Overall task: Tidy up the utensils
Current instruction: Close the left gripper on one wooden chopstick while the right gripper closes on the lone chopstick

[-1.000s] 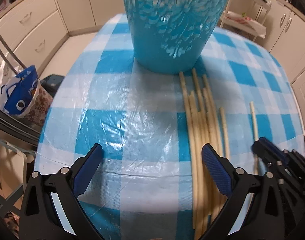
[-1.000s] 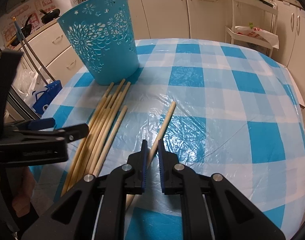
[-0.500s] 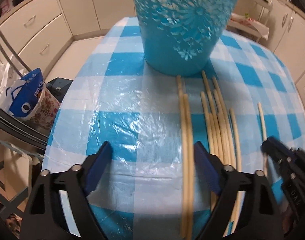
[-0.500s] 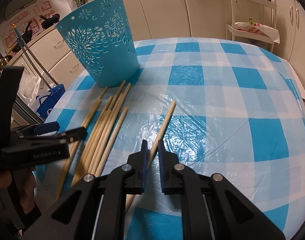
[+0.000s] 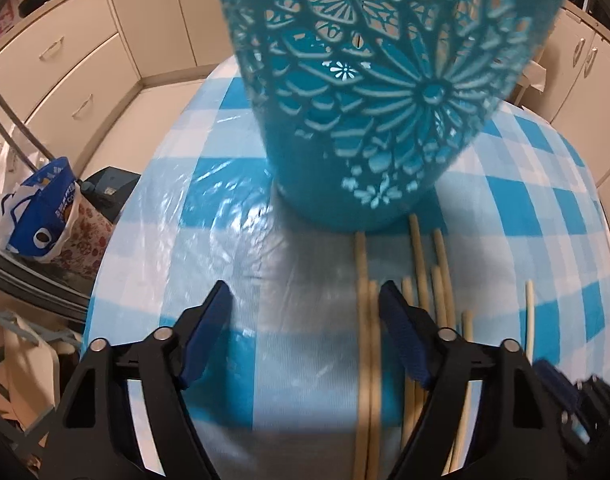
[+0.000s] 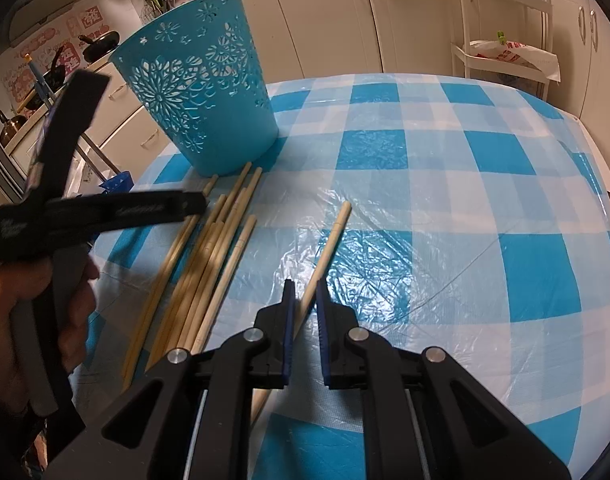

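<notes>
Black left claw (image 5: 305,312), closing, brackets two chopsticks (image 5: 368,344) beside its right pad; pads not yet pressing. Right claw (image 6: 303,300) pinches a lone chopstick (image 6: 332,236). Risk: closing off-centre rolls the sticks aside, or catches only one. Long axes of the loose bundle (image 6: 209,248) run toward the teal basket (image 6: 201,100), far tips near its base.

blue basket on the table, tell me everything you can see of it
The blue basket is a tapered round plastic bin, wider at the rim, its wall cut through with flower-shaped openings. It stands upright on the checked tablecloth, open top up. Tips of several wooden chopsticks lie by its base; contact is unclear. Its inside is not visible.
</notes>
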Available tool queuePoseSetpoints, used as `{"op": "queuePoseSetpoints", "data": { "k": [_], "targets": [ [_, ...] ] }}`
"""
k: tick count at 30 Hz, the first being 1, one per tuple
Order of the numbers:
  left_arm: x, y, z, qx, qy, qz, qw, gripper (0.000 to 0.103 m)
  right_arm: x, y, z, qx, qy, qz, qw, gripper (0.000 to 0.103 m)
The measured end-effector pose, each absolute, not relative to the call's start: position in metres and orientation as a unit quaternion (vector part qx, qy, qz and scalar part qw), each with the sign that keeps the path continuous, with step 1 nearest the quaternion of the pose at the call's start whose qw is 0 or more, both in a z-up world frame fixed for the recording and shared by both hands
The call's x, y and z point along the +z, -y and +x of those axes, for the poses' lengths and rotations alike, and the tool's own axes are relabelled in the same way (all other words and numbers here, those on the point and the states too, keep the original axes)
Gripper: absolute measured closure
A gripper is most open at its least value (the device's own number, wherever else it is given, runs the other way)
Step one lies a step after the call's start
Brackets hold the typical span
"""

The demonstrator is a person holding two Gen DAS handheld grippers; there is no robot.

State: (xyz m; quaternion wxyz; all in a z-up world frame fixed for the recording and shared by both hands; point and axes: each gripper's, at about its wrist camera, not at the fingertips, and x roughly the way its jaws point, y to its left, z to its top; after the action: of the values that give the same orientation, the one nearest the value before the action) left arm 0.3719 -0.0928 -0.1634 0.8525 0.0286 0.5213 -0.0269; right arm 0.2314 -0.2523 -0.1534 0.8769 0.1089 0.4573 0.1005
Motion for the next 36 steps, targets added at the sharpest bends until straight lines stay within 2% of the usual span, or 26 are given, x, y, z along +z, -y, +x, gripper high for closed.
{"op": "queuePoseSetpoints", "data": {
  "k": [5, 7, 9, 11, 14, 21, 25, 27, 29, 30, 36],
  "targets": [
    [-0.164, 0.096, 0.383, -0.031, -0.513, 0.027, 0.857, 0.034, -0.154, 0.255, 0.232, 0.104, -0.457, 0.117, 0.876, 0.092],
    [-0.164, 0.097, 0.383, -0.031, -0.506, 0.03, 0.862, 0.039, -0.154, 0.255, 0.233, 0.105, -0.457, 0.119, 0.875, 0.092],
    [-0.162, 0.098, 0.383, -0.035, -0.495, 0.032, 0.867, 0.051, -0.154, 0.255, 0.232, 0.105, -0.457, 0.12, 0.875, 0.092],
    [-0.161, 0.1, 0.381, -0.042, -0.491, 0.033, 0.87, 0.073, -0.154, 0.254, 0.231, 0.104, -0.457, 0.118, 0.875, 0.092],
    [-0.158, 0.102, 0.38, -0.067, -0.498, 0.025, 0.864, 0.096, -0.154, 0.253, 0.231, 0.102, -0.457, 0.112, 0.876, 0.092],
    [-0.147, 0.072, 0.365, -0.098, -0.494, -0.034, 0.863, 0.098, -0.153, 0.245, 0.23, 0.089, -0.458, 0.082, 0.881, 0.091],
    [-0.138, 0.054, 0.351, -0.107, -0.484, -0.061, 0.866, 0.098, -0.151, 0.238, 0.23, 0.086, -0.462, 0.072, 0.88, 0.081],
    [-0.132, 0.044, 0.345, -0.114, -0.478, -0.074, 0.868, 0.098, -0.151, 0.235, 0.23, 0.08, -0.463, 0.064, 0.88, 0.081],
    [-0.124, 0.037, 0.337, -0.122, -0.469, -0.091, 0.87, 0.098, -0.151, 0.233, 0.23, 0.076, -0.462, 0.052, 0.882, 0.083],
    [-0.12, 0.033, 0.334, -0.125, -0.465, -0.096, 0.871, 0.098, -0.151, 0.233, 0.23, 0.074, -0.462, 0.049, 0.882, 0.092],
    [-0.076, 0.019, 0.311, -0.16, -0.398, -0.128, 0.894, 0.098, -0.152, 0.248, 0.228, 0.081, -0.457, 0.106, 0.879, 0.097]
  ]
}}
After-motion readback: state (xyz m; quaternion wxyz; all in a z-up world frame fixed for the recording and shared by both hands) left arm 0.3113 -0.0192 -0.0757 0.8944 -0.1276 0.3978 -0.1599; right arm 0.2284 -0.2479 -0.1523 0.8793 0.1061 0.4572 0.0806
